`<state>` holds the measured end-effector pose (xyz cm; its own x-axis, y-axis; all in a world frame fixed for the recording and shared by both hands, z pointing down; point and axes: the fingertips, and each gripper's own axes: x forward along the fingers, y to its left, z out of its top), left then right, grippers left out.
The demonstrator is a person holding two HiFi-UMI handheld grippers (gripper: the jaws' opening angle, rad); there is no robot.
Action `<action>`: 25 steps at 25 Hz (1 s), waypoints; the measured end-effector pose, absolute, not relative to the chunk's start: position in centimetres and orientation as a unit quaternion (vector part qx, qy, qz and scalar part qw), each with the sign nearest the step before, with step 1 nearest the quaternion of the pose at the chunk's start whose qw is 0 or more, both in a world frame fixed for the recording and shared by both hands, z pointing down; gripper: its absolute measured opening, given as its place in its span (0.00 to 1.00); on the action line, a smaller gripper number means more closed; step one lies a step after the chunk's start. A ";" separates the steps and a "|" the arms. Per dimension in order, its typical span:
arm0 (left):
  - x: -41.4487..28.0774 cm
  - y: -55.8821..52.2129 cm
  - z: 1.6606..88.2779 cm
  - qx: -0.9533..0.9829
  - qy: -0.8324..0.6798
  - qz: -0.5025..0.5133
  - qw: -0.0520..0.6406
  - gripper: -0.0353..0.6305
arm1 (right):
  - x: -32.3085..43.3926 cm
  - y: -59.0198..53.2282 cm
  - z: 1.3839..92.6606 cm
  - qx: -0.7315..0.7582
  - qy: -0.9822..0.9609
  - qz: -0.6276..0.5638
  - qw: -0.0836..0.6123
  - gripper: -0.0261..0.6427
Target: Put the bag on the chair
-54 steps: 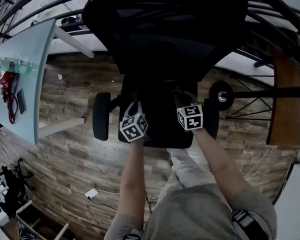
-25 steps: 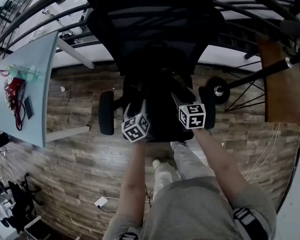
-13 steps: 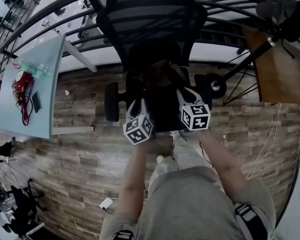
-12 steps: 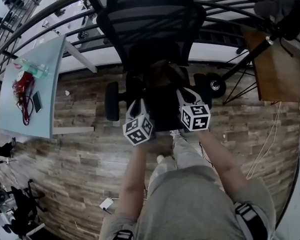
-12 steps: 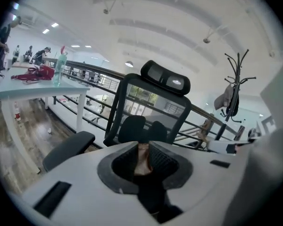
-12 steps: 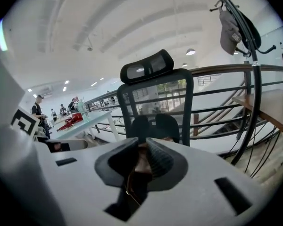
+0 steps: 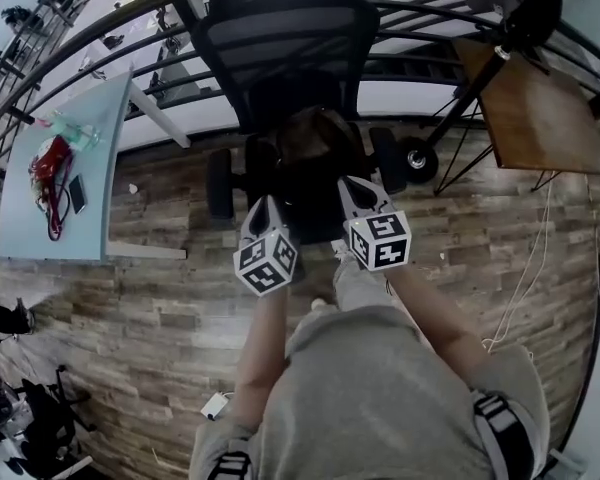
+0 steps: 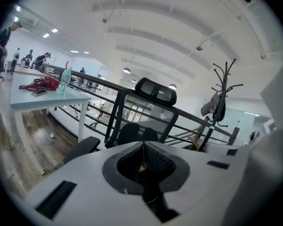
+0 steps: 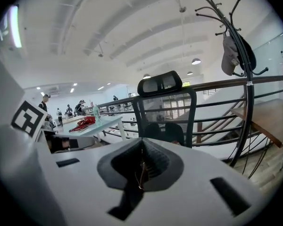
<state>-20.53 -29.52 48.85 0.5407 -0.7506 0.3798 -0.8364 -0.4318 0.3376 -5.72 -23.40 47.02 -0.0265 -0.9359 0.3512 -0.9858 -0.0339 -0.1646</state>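
A black mesh office chair (image 7: 280,38) stands on the wood floor by the railing. A dark, rounded bag (image 7: 315,140) lies on its seat. My left gripper (image 7: 263,208) and right gripper (image 7: 355,190) hover side by side in front of the seat, apart from the bag. Both have just been closing, with nothing between the jaws. In the left gripper view the gripper (image 8: 142,149) is shut and empty, facing the chair (image 8: 153,92). The right gripper view shows the same: gripper (image 9: 141,161) shut and empty, chair (image 9: 166,86) ahead.
A pale table (image 7: 90,208) at the left carries a red item, a bottle and a phone. At the right stand a wooden table (image 7: 535,118) and a coat stand (image 9: 236,46). A cable and a white adapter (image 7: 217,405) lie on the floor. People work in the distance.
Both grippers have drawn back from the chair seat and risen. The bag stays on the seat, and the chair now looks farther off in the head view.
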 end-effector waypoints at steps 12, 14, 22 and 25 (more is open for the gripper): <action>-25.0 -23.1 46.9 0.855 -0.433 0.112 0.264 0.06 | -9.5 -16.9 43.8 0.694 -0.697 0.171 0.053 0.05; -25.5 -22.8 46.9 0.855 -0.432 0.117 0.263 0.06 | -9.9 -16.5 43.6 0.694 -0.697 0.174 0.050 0.04; -24.9 -22.3 46.4 0.865 -0.415 0.117 0.258 0.06 | -10.4 -16.0 43.3 0.696 -0.694 0.181 0.043 0.04; -24.6 -22.1 46.4 0.867 -0.410 0.119 0.256 0.06 | -10.6 -15.9 43.1 0.694 -0.696 0.180 0.040 0.04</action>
<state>-24.58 -22.15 46.37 0.6353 -0.6508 0.4158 -0.7722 -0.5323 0.3468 -10.57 -15.86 43.08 -0.0331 -0.9515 0.3059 -0.9803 -0.0286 -0.1952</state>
